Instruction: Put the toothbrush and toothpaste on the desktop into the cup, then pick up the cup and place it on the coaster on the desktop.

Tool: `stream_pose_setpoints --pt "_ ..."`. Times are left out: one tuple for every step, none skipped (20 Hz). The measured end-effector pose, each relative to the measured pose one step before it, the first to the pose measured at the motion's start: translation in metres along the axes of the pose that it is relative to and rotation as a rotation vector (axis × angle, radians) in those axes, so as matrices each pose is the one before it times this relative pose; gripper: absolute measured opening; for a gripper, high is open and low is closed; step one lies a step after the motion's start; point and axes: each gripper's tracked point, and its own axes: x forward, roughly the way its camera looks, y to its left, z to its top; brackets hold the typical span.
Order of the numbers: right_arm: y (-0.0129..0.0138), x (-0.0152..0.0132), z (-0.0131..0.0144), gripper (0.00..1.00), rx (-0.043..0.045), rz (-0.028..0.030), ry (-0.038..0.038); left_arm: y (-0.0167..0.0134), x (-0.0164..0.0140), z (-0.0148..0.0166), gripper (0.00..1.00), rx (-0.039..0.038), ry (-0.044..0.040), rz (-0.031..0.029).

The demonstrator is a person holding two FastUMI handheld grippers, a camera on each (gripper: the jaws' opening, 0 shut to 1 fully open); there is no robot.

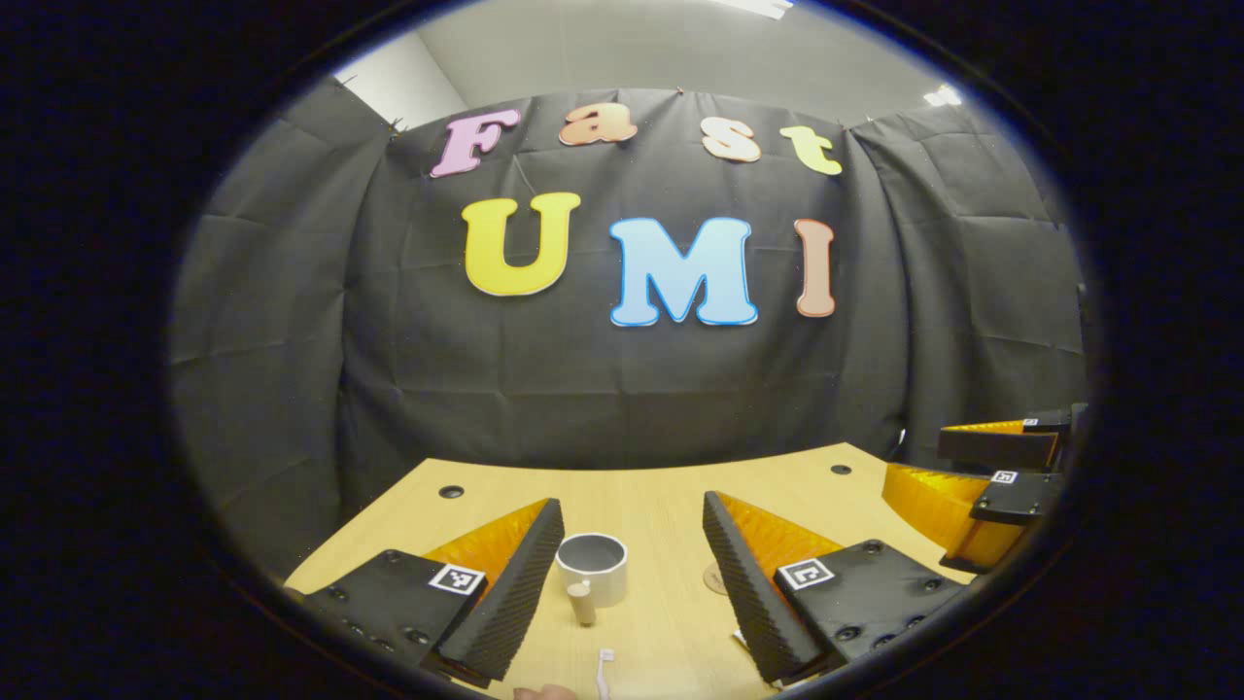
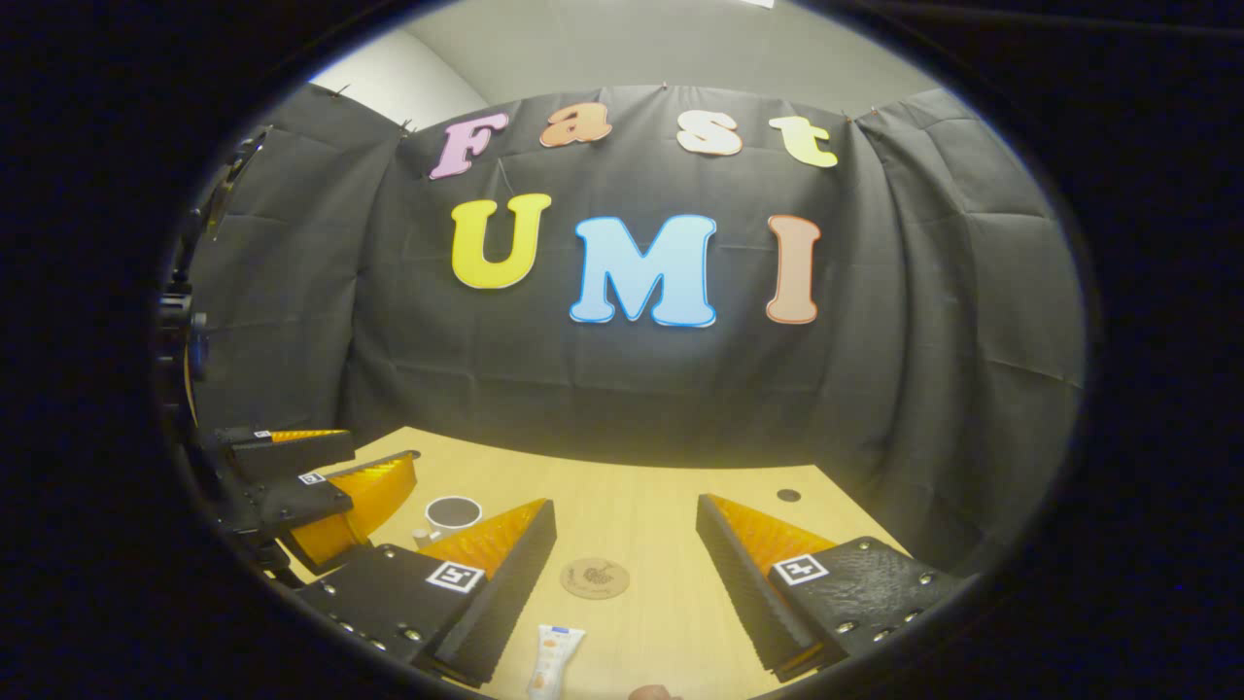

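Note:
A white cup (image 1: 593, 569) with a wooden handle stands on the wooden desk, straight ahead of my open left gripper (image 1: 632, 583) and between its fingers' line of sight. The toothbrush (image 1: 604, 671) lies just below it, its white head showing at the bottom edge. In the right gripper view the round cork coaster (image 2: 594, 577) lies ahead of my open right gripper (image 2: 627, 588), with the white toothpaste tube (image 2: 551, 661) nearer, by the left finger. The cup (image 2: 453, 515) stands farther left there. A sliver of the coaster (image 1: 715, 577) peeks from behind the left gripper's right finger. Both grippers hover above the desk, holding nothing.
The desk (image 1: 661, 496) has dark round holes near its back corners (image 1: 451, 492) and ends at the black cloth wall. The right gripper (image 1: 1001, 481) shows at the right of the left gripper view; the left gripper (image 2: 311, 491) shows at the left of the right gripper view.

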Motion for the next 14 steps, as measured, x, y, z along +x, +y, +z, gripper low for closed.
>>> stream_pose_setpoints --pt "0.00050 0.00133 -0.00096 0.92 0.00310 0.00124 0.00728 0.00158 0.00068 -0.00237 1.00 -0.00424 0.00689 0.00318" --pt "0.00048 0.00065 -0.00243 0.92 0.00134 0.00186 0.00447 0.00113 0.00122 -0.00145 1.00 -0.00589 0.00465 0.00215" --pt "-0.00031 0.00032 -0.00102 0.93 -0.00001 -0.00034 0.00666 0.00116 0.00117 -0.00278 1.00 -0.00347 0.00770 0.00310" --pt "0.00073 0.00103 -0.00290 0.92 -0.00204 0.00271 0.00786 0.00143 0.00101 -0.00188 1.00 -0.00343 0.00721 0.00262" --pt "-0.00004 0.00137 -0.00145 0.92 -0.00185 0.00167 0.00830 0.00051 0.00074 -0.00119 1.00 -0.00288 0.00573 0.00135" --pt "0.00032 0.00170 -0.00290 0.92 -0.00148 0.00193 0.01100 0.00072 0.00120 -0.00212 1.00 -0.00200 0.00799 0.00102" --pt "0.00058 0.00065 -0.00318 0.92 0.00085 0.00318 0.01570 -0.00005 0.00216 -0.00487 0.94 -0.00047 0.01351 -0.00065" --pt "0.00159 0.00257 -0.00553 0.92 0.00263 0.00512 0.02441 -0.00033 0.00242 -0.00648 0.94 0.00084 0.02545 -0.00071" --pt "0.00111 0.00123 -0.00559 0.93 0.00540 0.00747 0.02725 -0.00077 0.00220 -0.00708 0.94 -0.00604 0.02228 -0.00439" --pt "0.00151 0.00099 -0.00785 0.93 0.00901 0.00987 0.03105 0.00015 0.00312 -0.00861 0.94 -0.01108 0.02687 -0.00149" --pt "0.00180 0.00166 -0.00697 0.93 0.01192 0.01140 0.03619 0.00228 0.00241 -0.01100 0.94 -0.01214 0.03686 0.00532" --pt "0.00198 0.00223 -0.00981 0.92 0.01792 0.01139 0.03885 0.00309 0.00383 -0.01087 0.94 -0.01578 0.03343 0.00131" --pt "0.00171 0.00204 -0.00750 0.93 0.01954 0.01258 0.03837 -0.00013 0.00375 -0.01173 0.94 -0.01624 0.03856 -0.00245" --pt "0.00142 0.00225 -0.00817 0.93 0.02017 0.00772 0.03907 0.00188 0.00294 -0.01190 0.94 -0.01485 0.04078 0.00015"
